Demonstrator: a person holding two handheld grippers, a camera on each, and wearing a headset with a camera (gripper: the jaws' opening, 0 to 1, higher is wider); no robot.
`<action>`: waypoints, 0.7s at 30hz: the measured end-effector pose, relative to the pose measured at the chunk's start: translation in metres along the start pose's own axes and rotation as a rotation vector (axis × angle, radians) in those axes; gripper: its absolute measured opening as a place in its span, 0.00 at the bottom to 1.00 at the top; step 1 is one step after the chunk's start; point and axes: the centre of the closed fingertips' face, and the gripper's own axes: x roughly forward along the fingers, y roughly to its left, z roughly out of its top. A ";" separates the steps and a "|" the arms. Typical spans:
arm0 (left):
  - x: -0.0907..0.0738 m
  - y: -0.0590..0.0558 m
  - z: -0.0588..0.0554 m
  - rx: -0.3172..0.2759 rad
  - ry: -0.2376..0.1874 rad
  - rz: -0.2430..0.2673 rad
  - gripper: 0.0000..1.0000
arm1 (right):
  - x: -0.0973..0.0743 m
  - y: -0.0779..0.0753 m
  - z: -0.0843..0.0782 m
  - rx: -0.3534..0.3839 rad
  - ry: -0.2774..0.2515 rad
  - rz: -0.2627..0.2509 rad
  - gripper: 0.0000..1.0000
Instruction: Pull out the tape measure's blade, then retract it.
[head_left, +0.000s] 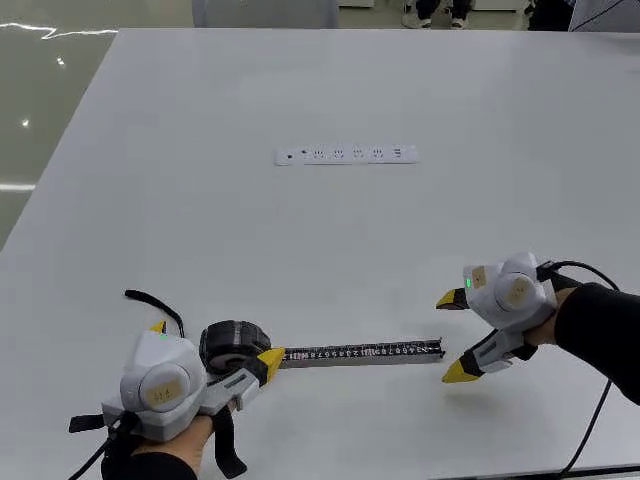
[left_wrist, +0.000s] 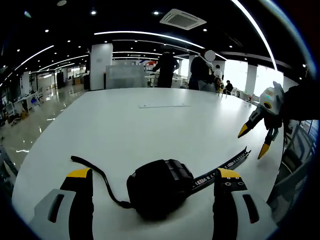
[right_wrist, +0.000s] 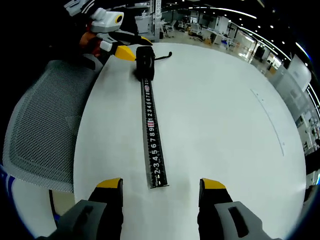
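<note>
A black tape measure case (head_left: 235, 345) lies on the white table (head_left: 330, 240) near its front edge, with a black wrist strap (head_left: 155, 303) trailing to the left. Its blade (head_left: 365, 351) is pulled out to the right and lies flat, numbers up. My left gripper (head_left: 214, 342) is open, one jaw on each side of the case (left_wrist: 160, 187) with gaps showing. My right gripper (head_left: 453, 335) is open just past the blade's tip, which lies between its jaws (right_wrist: 157, 183) untouched. The right gripper (left_wrist: 253, 142) hovers beyond the blade's end.
A white power strip (head_left: 347, 154) lies flat in the middle of the table, well beyond the work. A grey mesh chair (right_wrist: 45, 125) stands beside the table's near edge. People stand far off behind the table.
</note>
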 end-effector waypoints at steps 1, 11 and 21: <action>0.000 0.000 0.000 0.001 -0.003 0.002 0.99 | 0.001 0.000 0.000 -0.007 0.003 0.001 0.56; 0.004 -0.003 -0.002 -0.003 0.000 0.004 0.99 | 0.004 0.001 -0.008 -0.017 0.015 0.013 0.42; 0.007 -0.006 -0.014 -0.041 0.027 -0.003 0.99 | 0.011 0.006 -0.005 -0.039 0.017 0.041 0.26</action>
